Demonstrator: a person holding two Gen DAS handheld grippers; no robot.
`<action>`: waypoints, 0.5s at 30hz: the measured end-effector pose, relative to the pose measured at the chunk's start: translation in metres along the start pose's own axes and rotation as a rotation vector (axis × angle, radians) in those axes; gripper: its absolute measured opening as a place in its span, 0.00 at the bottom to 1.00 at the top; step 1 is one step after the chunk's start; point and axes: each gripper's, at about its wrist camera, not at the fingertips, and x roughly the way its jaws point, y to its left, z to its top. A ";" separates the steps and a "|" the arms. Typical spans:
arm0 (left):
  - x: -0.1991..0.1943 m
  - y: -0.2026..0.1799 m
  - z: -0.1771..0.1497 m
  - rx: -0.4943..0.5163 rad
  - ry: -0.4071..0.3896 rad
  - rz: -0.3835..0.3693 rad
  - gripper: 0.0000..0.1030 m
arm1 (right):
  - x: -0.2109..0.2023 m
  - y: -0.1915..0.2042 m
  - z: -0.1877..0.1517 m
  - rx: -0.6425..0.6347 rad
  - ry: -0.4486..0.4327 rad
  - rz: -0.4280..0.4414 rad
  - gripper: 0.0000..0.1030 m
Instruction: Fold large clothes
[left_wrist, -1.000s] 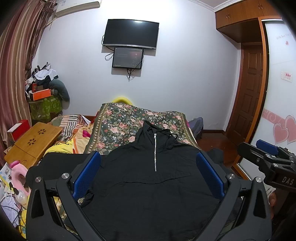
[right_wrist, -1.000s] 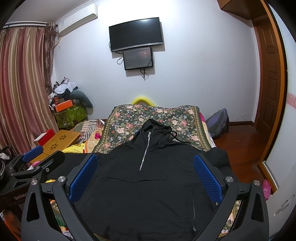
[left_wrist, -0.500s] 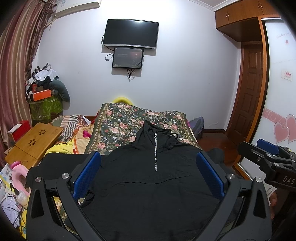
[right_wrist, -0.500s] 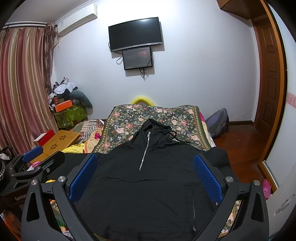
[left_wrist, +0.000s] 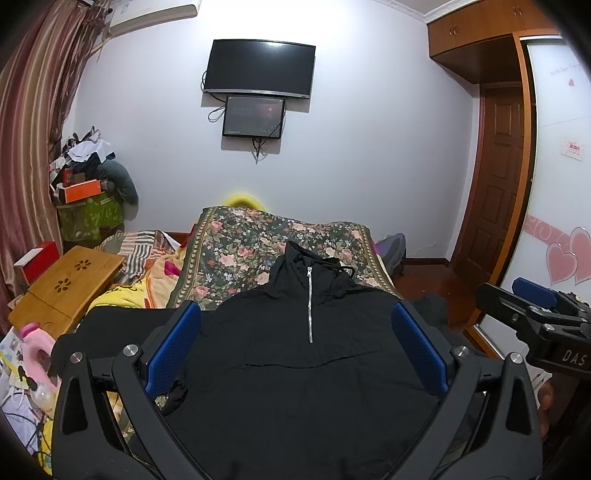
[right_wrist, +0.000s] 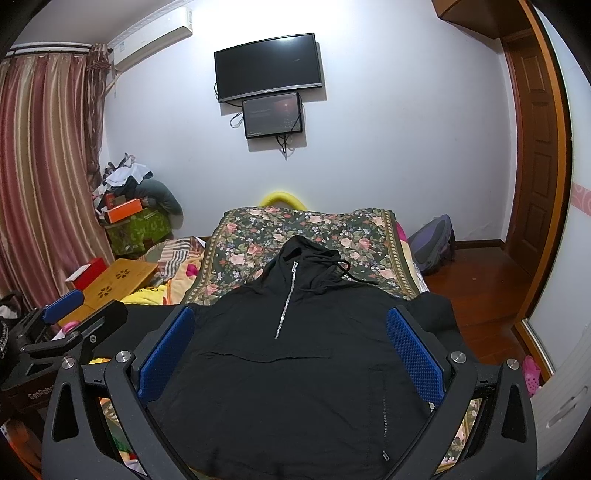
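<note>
- The hoodie lay spread flat on the bed, front up, hood toward the far wall and hem toward the cameras.
- Its short silver zipper ran down from the neck; a drawcord trailed off the hood to the right.
- In the right wrist view a second, dark zipper ran near the hem on the right side.
- The hood rested on a floral blanket that covered the far half of the bed.
- The left gripper hung above the hoodie's chest, jaws spread wide, blue pads apart on either side, nothing between them.
- The right gripper hung above the hoodie too, jaws just as wide, holding nothing.
- Each gripper showed at the edge of the other's view, the right one at the right, the left one at the left; they were side by side, apart.
- A wooden lap desk sat left of the bed; a TV and a smaller screen hung on the far wall.
- A backpack lay on the floor right of the bed, near the door.
</note>
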 end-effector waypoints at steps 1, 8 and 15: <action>0.000 0.000 0.001 0.001 0.000 0.000 1.00 | 0.001 0.000 0.001 0.000 0.003 -0.001 1.00; 0.007 0.008 0.005 -0.006 -0.001 0.006 1.00 | 0.009 0.002 0.004 -0.006 0.017 -0.012 1.00; 0.022 0.047 0.022 -0.038 -0.030 0.106 1.00 | 0.028 0.002 0.007 -0.016 0.032 -0.030 1.00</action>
